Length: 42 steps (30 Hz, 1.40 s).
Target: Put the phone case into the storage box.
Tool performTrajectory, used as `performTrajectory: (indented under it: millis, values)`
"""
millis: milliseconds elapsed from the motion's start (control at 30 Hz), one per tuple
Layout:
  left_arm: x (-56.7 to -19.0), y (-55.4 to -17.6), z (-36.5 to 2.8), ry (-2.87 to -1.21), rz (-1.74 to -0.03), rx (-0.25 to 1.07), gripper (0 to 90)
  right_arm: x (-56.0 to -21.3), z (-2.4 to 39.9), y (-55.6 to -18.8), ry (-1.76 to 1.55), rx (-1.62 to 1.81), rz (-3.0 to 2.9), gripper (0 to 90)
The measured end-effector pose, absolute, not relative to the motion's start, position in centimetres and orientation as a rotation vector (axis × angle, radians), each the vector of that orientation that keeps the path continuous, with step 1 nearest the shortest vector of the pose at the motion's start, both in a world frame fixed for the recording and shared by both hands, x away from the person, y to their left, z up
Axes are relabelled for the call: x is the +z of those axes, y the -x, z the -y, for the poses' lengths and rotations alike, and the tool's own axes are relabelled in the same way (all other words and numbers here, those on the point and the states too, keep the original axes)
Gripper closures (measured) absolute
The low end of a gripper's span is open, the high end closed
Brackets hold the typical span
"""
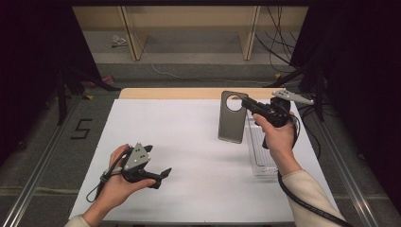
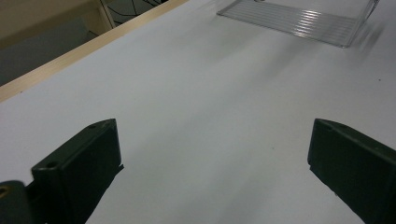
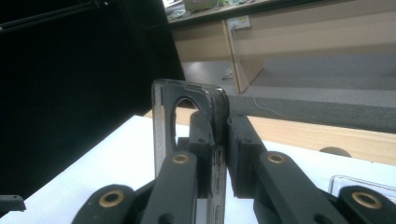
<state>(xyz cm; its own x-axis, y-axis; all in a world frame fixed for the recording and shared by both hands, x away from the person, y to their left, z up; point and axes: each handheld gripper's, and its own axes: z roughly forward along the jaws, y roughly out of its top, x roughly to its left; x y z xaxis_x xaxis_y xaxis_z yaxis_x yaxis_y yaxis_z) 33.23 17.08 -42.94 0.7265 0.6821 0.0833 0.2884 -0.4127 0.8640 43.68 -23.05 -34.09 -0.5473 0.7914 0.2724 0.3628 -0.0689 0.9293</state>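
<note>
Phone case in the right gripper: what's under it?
Under the phone case, held up by the right gripper, is bare white table; the clear tray sits beside it. The case covers its contact point.

My claws are black, brass rivets along the right claw (image 3: 219, 154), a grey three-cornered plate topping the left claw (image 1: 158, 177), black cables trailing behind, cream sleeves (image 1: 307, 189).

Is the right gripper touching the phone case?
Touching. In the right gripper view, the right gripper has both jaws pressed flat against the phone case edge, no gap.
</note>
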Motion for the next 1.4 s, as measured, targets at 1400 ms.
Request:
performTrajectory:
  millis: [1400]
  values:
    - [-42.9,-33.2,-17.1,-2.0,-0.737,0.542,2.3,-33.5,24.7,-43.8,-1.245,1.622,-1.805,81.8]
